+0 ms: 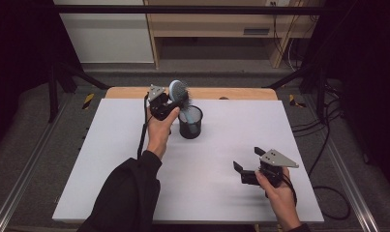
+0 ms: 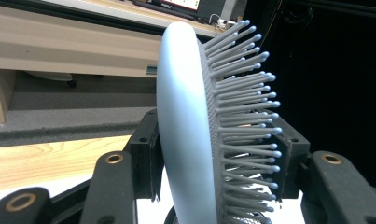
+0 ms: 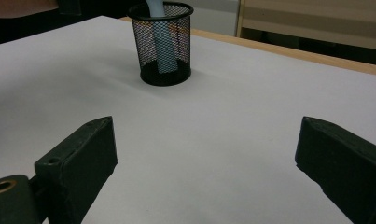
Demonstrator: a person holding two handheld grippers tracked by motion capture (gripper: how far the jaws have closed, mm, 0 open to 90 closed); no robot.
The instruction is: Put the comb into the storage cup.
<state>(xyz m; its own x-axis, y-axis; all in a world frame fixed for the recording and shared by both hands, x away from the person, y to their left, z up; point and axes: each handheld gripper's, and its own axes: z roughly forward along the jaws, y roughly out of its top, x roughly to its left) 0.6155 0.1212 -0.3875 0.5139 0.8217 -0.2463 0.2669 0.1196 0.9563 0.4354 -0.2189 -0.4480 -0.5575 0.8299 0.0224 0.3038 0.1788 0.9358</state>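
A pale blue hairbrush [image 1: 178,92] stands head-up with its handle [image 3: 163,44] inside a black mesh cup [image 1: 190,123] near the table's far middle. My left gripper [image 1: 174,102] holds the brush head from the left. In the left gripper view its jaws [image 2: 213,154] sit one against the smooth back [image 2: 181,130] and the other against the bristle tips. My right gripper [image 1: 248,159] rests low over the white table surface at the front right, jaws wide apart [image 3: 204,149] with nothing between them, facing the mesh cup [image 3: 146,44].
The white tabletop [image 1: 125,174] has a wooden strip [image 1: 231,93] along its far edge. Beyond it stand a wooden shelf unit [image 1: 207,29] and cables on the floor at the right [image 1: 323,145]. Dark frame legs flank the table.
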